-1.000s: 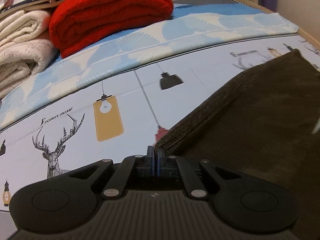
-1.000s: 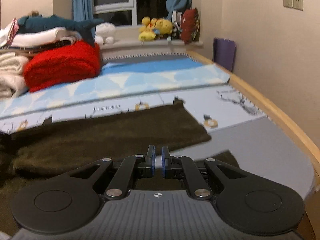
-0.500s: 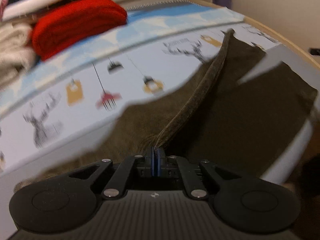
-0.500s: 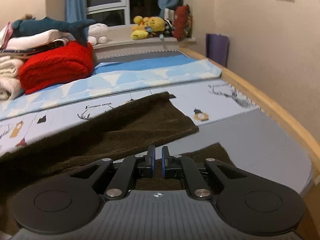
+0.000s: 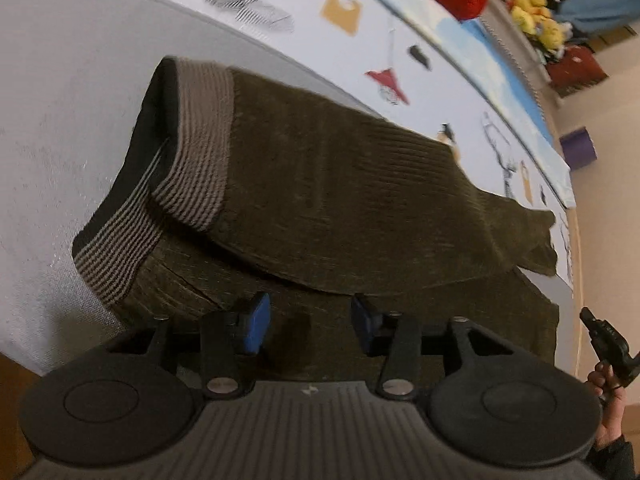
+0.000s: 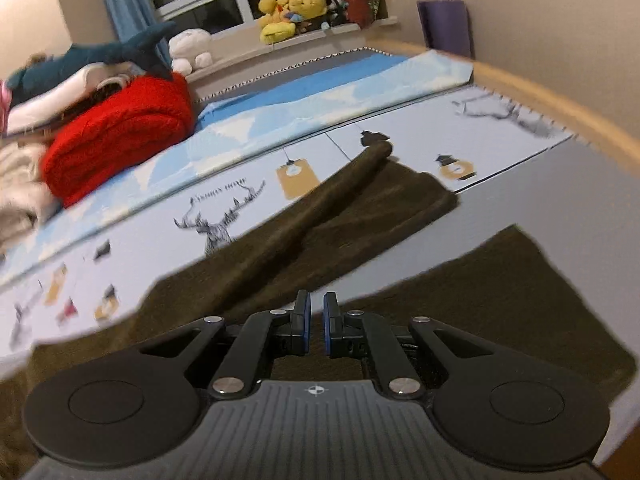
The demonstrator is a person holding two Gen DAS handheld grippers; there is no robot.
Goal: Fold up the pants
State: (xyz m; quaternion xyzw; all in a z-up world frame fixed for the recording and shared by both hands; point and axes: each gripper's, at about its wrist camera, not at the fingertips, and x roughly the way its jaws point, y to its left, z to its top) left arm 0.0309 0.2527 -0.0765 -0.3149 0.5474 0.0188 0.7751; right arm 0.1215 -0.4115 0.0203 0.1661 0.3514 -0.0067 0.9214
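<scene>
Left gripper (image 5: 306, 322) hovering over dark olive pants (image 5: 340, 184), jaws having just been opening with nothing pinched between, striped waistband (image 5: 196, 152) lying doubled over on the grey sheet (image 5: 60, 100)

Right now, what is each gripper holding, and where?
Left gripper, jaws just opened, holds nothing above the pants. Right gripper shut; pinch cannot be told.

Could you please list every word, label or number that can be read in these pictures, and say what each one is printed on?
Caption above the deer drawing on the printed bed sheet: two short words in capitals, too blurred to read.
The same sheet in the left wrist view: only drawings show, no lettering.
The pants and both grippers: no text visible.
</scene>
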